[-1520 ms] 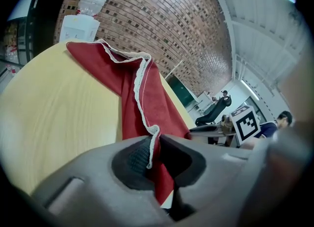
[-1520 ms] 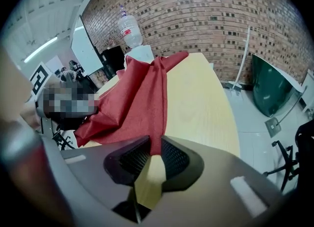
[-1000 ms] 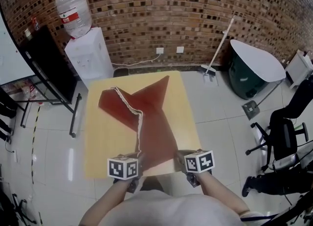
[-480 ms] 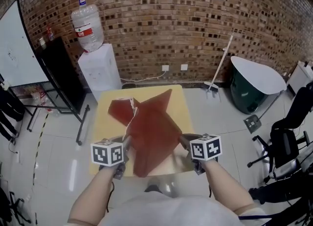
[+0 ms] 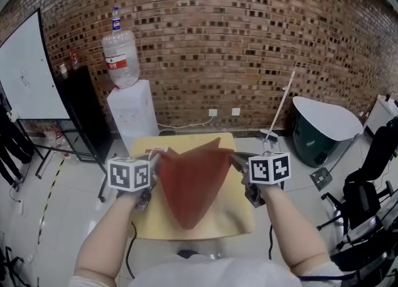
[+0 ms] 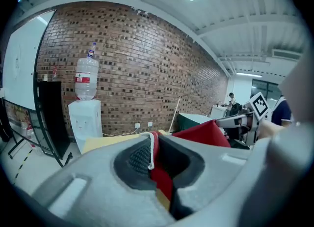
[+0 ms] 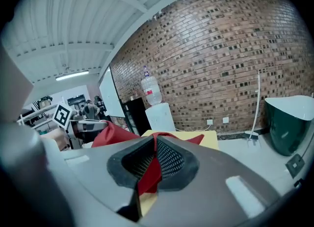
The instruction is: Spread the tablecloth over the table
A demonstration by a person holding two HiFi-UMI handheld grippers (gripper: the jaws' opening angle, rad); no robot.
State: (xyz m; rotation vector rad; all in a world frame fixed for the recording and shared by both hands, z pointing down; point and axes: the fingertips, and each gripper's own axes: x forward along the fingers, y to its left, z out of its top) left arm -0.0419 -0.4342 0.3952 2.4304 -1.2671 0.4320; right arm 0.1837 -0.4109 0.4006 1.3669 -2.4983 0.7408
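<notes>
Yellow table [image 5: 233, 214], tablecloth [image 5: 189, 183] higher than before (mostly airborne)

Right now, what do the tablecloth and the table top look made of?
The tablecloth: thin woven fabric, matte dark red. It hangs in soft folds and sags to a point, with a white cord trim along one edge. The table: pale yellow top, smooth with a faint sheen; probably laminate or varnished wood, can't tell which.

R claw [image 7: 154, 146] clamped on red tablecloth [image 7: 148, 173], yellow table [image 7: 208, 138] behind.
</notes>
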